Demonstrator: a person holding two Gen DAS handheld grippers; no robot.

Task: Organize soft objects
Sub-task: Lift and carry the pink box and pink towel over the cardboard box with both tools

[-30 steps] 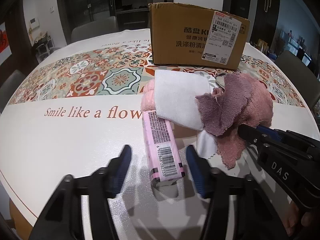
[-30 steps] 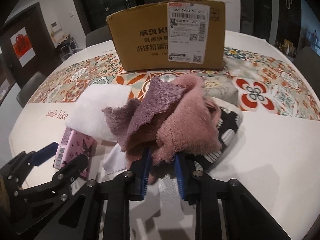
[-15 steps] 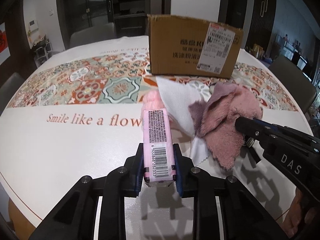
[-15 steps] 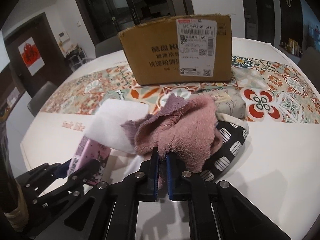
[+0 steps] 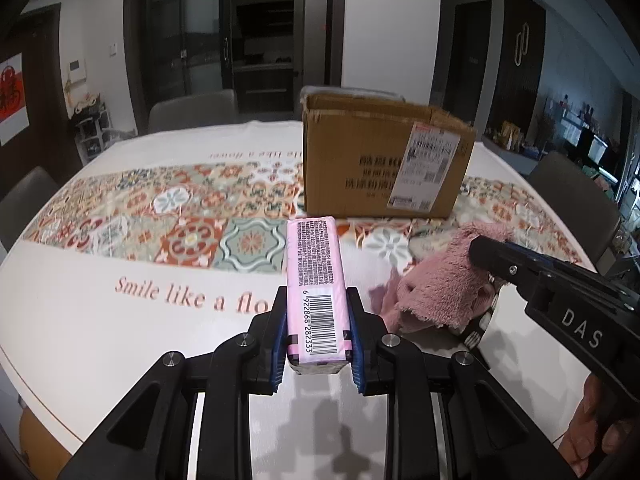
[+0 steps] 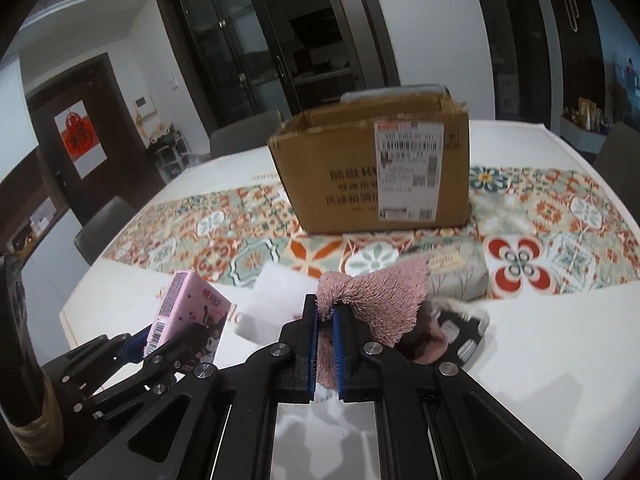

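A pink barcoded tissue pack (image 5: pixel 316 288) is clamped by the left gripper (image 5: pixel 316 344) and a fluffy pink towel (image 6: pixel 372 296) is pinched by the right gripper (image 6: pixel 325 354), both before the brown cardboard box (image 5: pixel 380 168).

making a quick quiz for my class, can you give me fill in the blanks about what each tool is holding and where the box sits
1. The left tool is shut on a pink ____ with a barcode.
2. The right tool pinches a fluffy ____ cloth.
3. The cardboard box stands on the ____ band of the tablecloth.
4. The box's top is ____.

Missing words: packet; pink; patterned; open
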